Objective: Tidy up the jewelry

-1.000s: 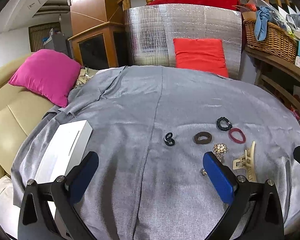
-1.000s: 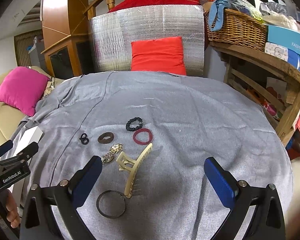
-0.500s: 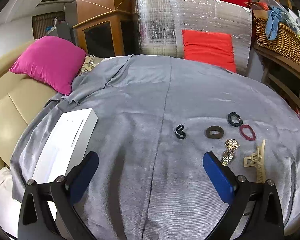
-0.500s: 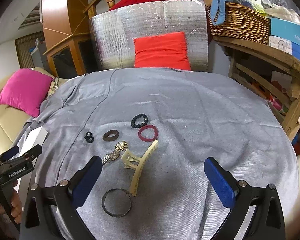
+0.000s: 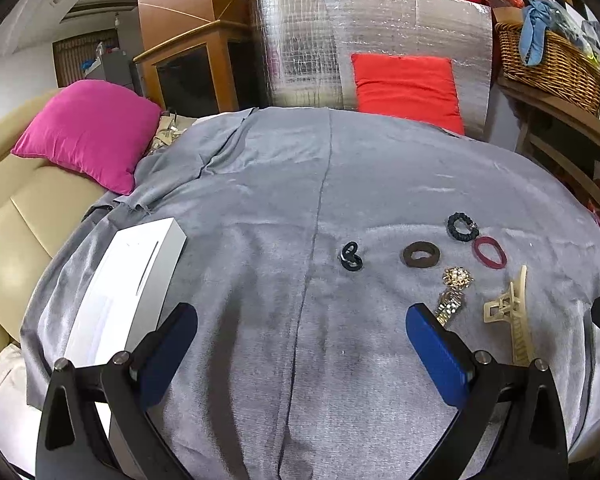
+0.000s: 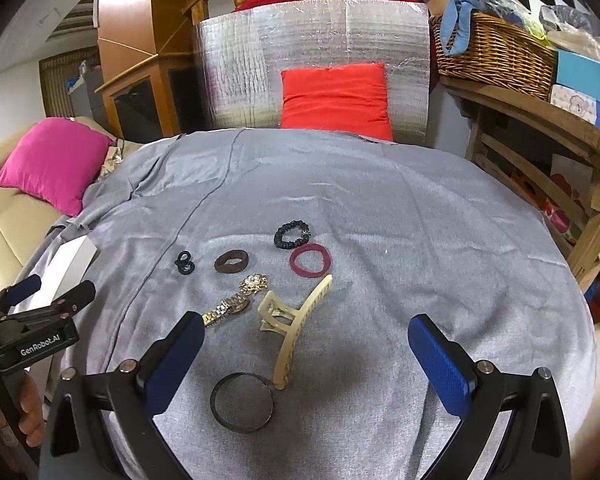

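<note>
Jewelry lies on a grey cloth: a small black tie (image 6: 184,262), a brown hair tie (image 6: 231,261), a black scrunchie (image 6: 291,234), a red hair tie (image 6: 310,260), a gold brooch (image 6: 253,283), a metal watch band (image 6: 225,309), a cream claw clip (image 6: 294,322) and a dark bangle (image 6: 243,402). A white box (image 5: 128,288) lies at the left. My left gripper (image 5: 300,338) is open and empty, between box and jewelry. My right gripper (image 6: 304,354) is open and empty, above the clip and bangle.
A pink cushion (image 5: 88,132) rests on a beige sofa (image 5: 16,236) at the left. A red cushion (image 6: 334,98) leans on silver foil board behind. A wicker basket (image 6: 496,56) sits on a wooden shelf at the right.
Both grippers have drawn back and risen a little; the jewelry sits farther out in each view. Nothing was picked up.
</note>
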